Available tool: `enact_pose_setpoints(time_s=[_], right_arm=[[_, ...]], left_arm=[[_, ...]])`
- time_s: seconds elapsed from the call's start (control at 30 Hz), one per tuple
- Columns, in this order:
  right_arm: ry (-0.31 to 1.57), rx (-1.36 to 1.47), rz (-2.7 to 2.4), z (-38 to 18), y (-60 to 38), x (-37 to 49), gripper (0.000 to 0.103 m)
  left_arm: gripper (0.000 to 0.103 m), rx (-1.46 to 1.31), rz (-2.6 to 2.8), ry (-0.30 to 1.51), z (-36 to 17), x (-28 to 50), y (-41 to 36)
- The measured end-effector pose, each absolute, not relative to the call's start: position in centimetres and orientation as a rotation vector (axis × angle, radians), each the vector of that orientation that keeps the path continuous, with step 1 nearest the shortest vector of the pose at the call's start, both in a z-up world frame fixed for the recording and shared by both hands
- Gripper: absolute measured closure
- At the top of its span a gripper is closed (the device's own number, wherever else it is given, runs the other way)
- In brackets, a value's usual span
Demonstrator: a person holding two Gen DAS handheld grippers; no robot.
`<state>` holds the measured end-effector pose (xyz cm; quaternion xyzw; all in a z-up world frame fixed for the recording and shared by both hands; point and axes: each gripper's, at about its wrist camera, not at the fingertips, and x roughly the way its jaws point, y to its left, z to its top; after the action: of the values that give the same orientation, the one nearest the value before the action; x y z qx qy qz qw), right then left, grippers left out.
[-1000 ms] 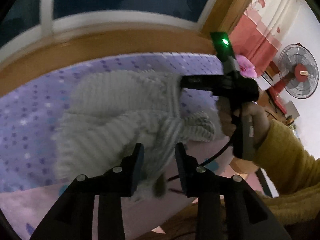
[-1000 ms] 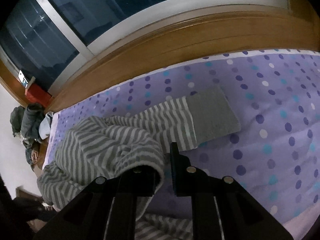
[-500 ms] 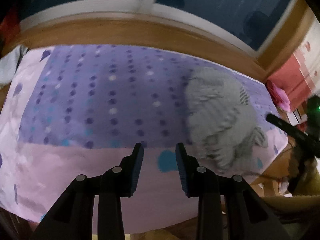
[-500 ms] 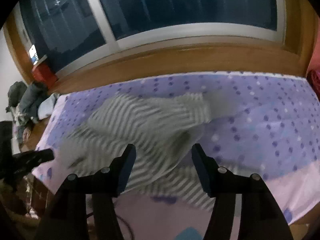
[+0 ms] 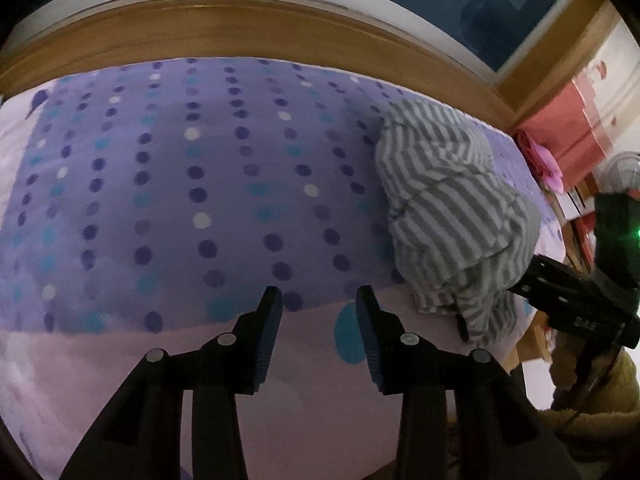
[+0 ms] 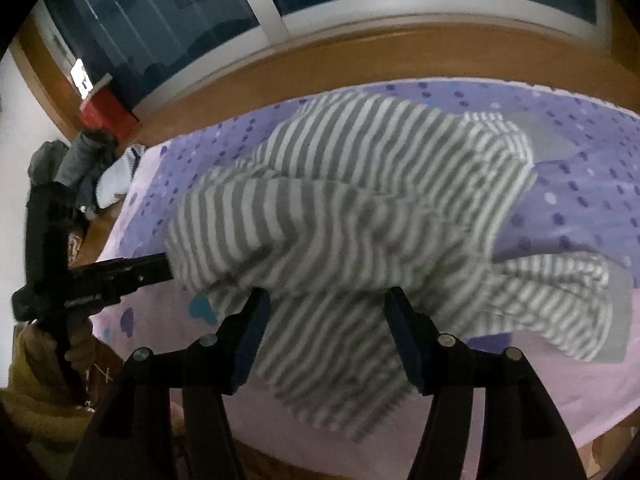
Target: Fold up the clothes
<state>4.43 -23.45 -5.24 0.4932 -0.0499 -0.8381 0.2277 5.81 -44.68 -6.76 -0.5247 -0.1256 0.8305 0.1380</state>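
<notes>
The striped garment, a soft grey-and-white knit, is left bunched in a thick rumpled heap near the bed's front edge, with part of it draped over that edge. It could be dragged off the smooth dotted purple bedspread if only the overhanging layer were pinched. Nothing is gripped. The left gripper is seen opening over bare bedspread, and the right gripper is held apart above the stripes.

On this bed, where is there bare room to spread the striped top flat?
Free: the dotted purple sheet between the wooden sill and the pink border, left of the striped top. Crowded: the bed's right end, where the top lies bunched, trailing over the near edge beside the right hand-held gripper.
</notes>
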Motion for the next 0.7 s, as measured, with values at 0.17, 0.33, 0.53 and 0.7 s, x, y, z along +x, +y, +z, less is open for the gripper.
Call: enact_pose_setpoints(time_s=[0.17,0.33,0.53,0.7], right_arm=[[-0.155,1.388,-2.321,-6.5,-24.7,3.6,0.042],[-0.173,1.394,-2.334,-6.9,-24.8,3.5,0.041],[-0.211,1.367,-2.299,-6.6,-24.6,3.5,0.072],[-0.257,1.285,-2.336,-4.7,-23.4,3.8,0.091]], left_arm=[[0.064,-1.539,2.341,-0.364,-7.9,5.4,-43.8],[0.064,-1.532,2.327,-0.36,-8.3,5.0,-43.0],[0.064,-1.49,2.277,-0.428,-8.2,4.8,-42.1],[0.064,-1.451,2.283,-0.451,-7.1,5.1,-41.7]])
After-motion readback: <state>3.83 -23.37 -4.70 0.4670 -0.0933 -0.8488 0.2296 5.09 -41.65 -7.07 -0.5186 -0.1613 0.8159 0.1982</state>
